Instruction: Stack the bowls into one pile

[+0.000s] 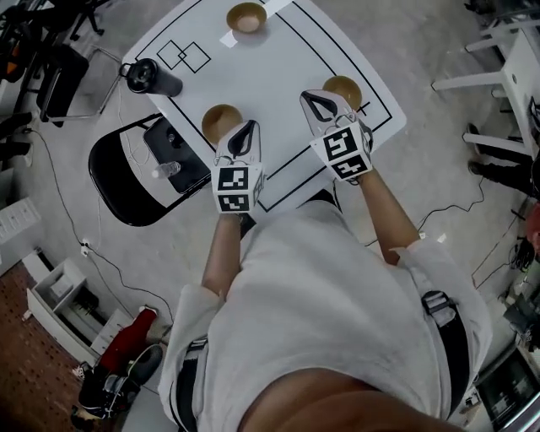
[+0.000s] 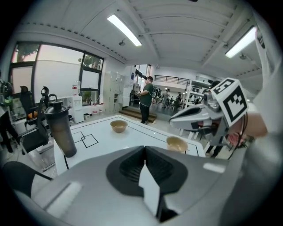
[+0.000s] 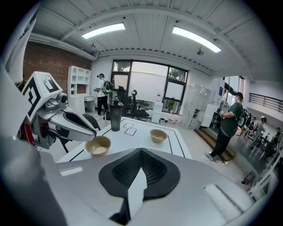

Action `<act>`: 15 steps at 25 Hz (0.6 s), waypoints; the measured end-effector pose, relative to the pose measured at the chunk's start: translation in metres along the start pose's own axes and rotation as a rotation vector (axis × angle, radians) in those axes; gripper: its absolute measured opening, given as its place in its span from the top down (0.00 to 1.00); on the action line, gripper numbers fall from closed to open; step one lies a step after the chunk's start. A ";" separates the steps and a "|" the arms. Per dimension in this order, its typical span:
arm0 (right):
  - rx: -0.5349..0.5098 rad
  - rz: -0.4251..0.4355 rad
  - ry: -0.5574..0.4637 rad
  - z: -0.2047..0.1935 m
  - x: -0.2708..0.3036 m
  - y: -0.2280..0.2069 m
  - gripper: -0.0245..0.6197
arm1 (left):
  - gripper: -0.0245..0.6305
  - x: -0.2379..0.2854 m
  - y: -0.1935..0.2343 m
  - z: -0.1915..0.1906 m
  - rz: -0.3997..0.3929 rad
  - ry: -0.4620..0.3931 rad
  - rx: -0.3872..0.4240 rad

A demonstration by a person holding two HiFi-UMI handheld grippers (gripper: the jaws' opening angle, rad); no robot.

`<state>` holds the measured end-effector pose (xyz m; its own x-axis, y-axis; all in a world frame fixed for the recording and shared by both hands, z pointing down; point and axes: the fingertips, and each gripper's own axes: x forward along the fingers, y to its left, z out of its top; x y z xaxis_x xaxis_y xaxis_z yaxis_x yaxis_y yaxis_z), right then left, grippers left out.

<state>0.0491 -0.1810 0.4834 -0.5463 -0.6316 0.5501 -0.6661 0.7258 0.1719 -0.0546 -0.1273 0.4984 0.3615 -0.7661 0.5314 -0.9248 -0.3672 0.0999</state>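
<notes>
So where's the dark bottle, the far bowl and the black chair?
dark bottle [image 1: 162, 82], head view, on its body.
far bowl [image 1: 246, 15], head view, on its inside.
black chair [image 1: 111, 187], head view, on its bare seat.

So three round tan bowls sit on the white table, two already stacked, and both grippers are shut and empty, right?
Not quite: none are stacked. The head view shows the far tan bowl, the left tan bowl and the right tan bowl each standing alone on the white table. The left gripper and right gripper are indeed shut and empty.
</notes>
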 end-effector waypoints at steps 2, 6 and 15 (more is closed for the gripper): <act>-0.031 0.038 0.001 0.000 0.019 -0.001 0.96 | 0.96 0.003 0.004 -0.005 0.034 0.007 -0.022; -0.078 0.080 0.001 0.007 0.045 0.000 0.96 | 0.96 0.003 0.016 -0.013 0.082 0.027 -0.066; -0.110 0.127 -0.002 0.023 0.084 0.001 0.96 | 0.96 0.007 0.040 -0.020 0.161 0.075 -0.153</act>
<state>-0.0088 -0.2397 0.5103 -0.6235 -0.5335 0.5715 -0.5321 0.8251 0.1898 -0.0912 -0.1370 0.5230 0.2036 -0.7648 0.6112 -0.9790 -0.1551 0.1320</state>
